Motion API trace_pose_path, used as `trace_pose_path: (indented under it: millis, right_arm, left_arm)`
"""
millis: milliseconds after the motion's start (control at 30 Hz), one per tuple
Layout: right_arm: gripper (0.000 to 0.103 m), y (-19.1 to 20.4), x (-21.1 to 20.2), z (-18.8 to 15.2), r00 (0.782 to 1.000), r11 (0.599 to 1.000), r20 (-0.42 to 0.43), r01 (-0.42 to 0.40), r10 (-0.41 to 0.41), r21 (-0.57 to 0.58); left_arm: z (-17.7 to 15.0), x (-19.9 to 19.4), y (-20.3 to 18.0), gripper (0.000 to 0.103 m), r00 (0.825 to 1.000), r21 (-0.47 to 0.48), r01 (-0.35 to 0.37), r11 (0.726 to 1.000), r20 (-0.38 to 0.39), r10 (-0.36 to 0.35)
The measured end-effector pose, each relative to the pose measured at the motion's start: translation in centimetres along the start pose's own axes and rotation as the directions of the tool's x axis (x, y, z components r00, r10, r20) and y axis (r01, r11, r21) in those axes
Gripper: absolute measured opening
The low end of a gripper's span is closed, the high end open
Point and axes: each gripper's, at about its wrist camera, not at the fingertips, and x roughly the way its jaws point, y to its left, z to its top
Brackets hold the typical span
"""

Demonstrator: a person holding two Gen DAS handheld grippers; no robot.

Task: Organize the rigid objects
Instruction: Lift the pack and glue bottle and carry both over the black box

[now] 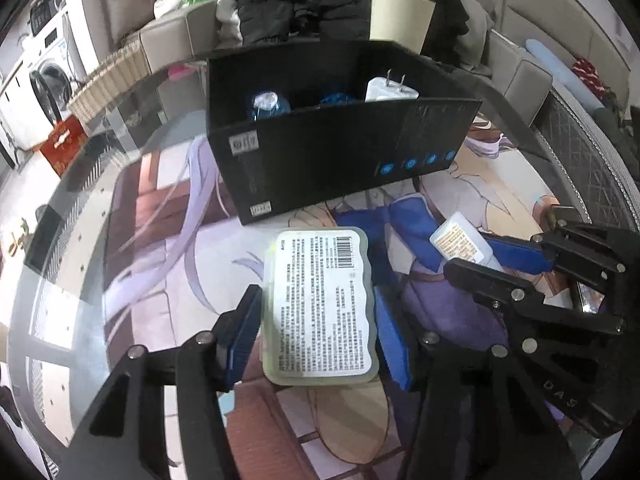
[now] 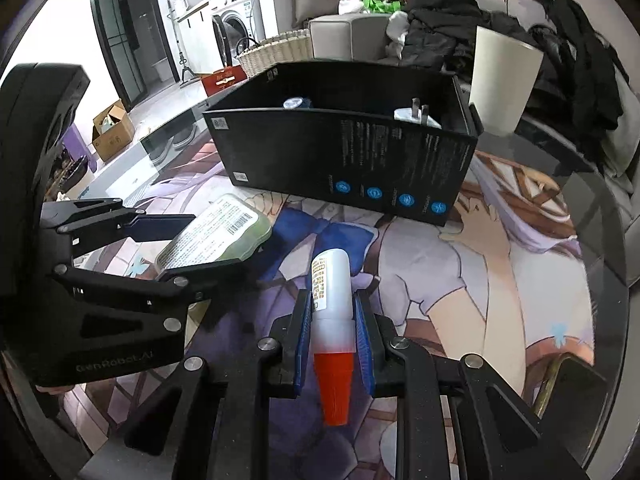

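Note:
My left gripper (image 1: 316, 312) is shut on a flat pale-green case (image 1: 320, 304) with a white printed label; the case also shows in the right wrist view (image 2: 216, 236). My right gripper (image 2: 332, 320) is shut on a white glue tube (image 2: 332, 292) with an orange cap pointing back at the camera; the tube shows in the left wrist view (image 1: 464, 242). Both sit low over the printed mat. An open black box (image 1: 340, 152) stands behind them and holds blue items (image 1: 270, 106) and a white plug adapter (image 1: 390, 88). The box also shows in the right wrist view (image 2: 352, 160).
A cream cup (image 2: 504, 80) stands behind the box's right corner. Dark clothes (image 1: 304, 0) pile on the sofa beyond. A wicker basket (image 2: 276, 50) sits at the back left. The glass table edge (image 1: 64, 216) curves along the left.

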Motion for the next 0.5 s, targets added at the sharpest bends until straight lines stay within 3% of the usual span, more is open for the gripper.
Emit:
trace_pose_path:
  millis: [167,267,367,467,500]
  right_arm:
    - [0.020,0.0,-1.3,0.5,0.999,1.000,0.055,0.000,0.000,0.004]
    - [0.020,0.0,-2.7,0.8,0.993,1.000,0.115,-0.018,0.016,0.017]
    - [0.020,0.3,-5.3,1.2,0.973,1.000,0.229,0.009,-0.014,0.020]
    - [0.020,1.0,-8.6,1.2,0.925,0.999,0.379,0.033,-0.038,0.020]
    - [0.020,1.3,-10.2,1.2,0.894,0.999,0.445,0.047,-0.051,0.020]
  left_arm:
    - [0.3,-2.6,-0.6,0.054,0.994,0.033,-0.010,0.999,0.108,0.006]
    - [0.6,-5.4,-0.9,0.055,0.973,0.051,-0.027,0.998,0.230,0.014]
    - [0.3,-8.9,-1.2,0.055,0.915,0.059,-0.064,0.996,0.403,0.035]
    - [-0.6,-12.6,-1.4,0.055,0.816,0.051,-0.104,0.993,0.575,0.056]
    - [-1.0,-13.7,-1.4,0.055,0.780,0.045,-0.118,0.992,0.623,0.065]
